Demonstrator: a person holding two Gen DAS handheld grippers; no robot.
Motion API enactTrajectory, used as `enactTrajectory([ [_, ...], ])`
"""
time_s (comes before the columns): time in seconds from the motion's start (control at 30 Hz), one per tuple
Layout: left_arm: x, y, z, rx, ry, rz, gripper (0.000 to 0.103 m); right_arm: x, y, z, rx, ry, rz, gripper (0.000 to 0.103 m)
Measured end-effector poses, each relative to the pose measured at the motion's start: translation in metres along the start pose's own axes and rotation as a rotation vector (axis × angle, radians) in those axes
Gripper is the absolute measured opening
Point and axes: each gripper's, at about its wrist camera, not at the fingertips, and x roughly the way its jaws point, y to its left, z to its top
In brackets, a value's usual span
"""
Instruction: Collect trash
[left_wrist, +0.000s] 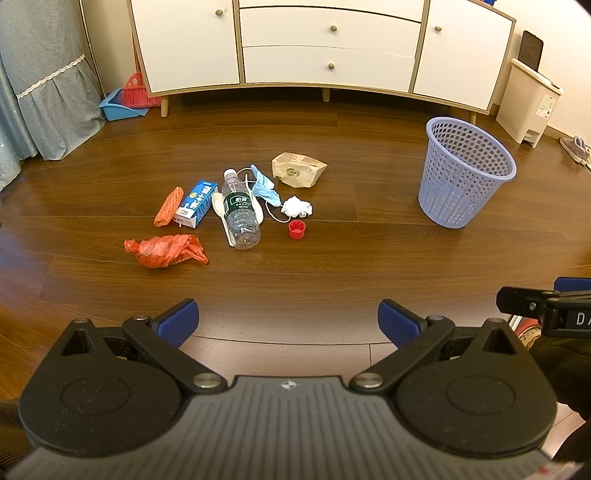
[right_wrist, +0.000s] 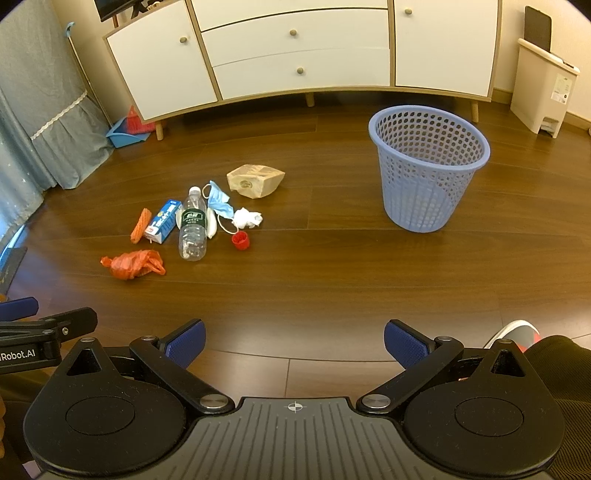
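Both grippers, left (left_wrist: 288, 323) and right (right_wrist: 294, 341), wide apart, empty, level above floor (left_wrist: 332, 266), facing trash.

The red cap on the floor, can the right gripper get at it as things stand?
Probably yes. The red cap sits at the pile's near right edge, apart from the tissue and bottle, with bare floor between it and the open right gripper.
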Motion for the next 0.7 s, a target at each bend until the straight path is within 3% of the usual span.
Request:
enactTrajectory([
  [0.7, -0.023, 0.004, 0.003, -0.015, -0.041, 0.047, 0.102, -0.015, 0.016, 0.008, -0.026, -0.042, 0.057, 0.101],
])
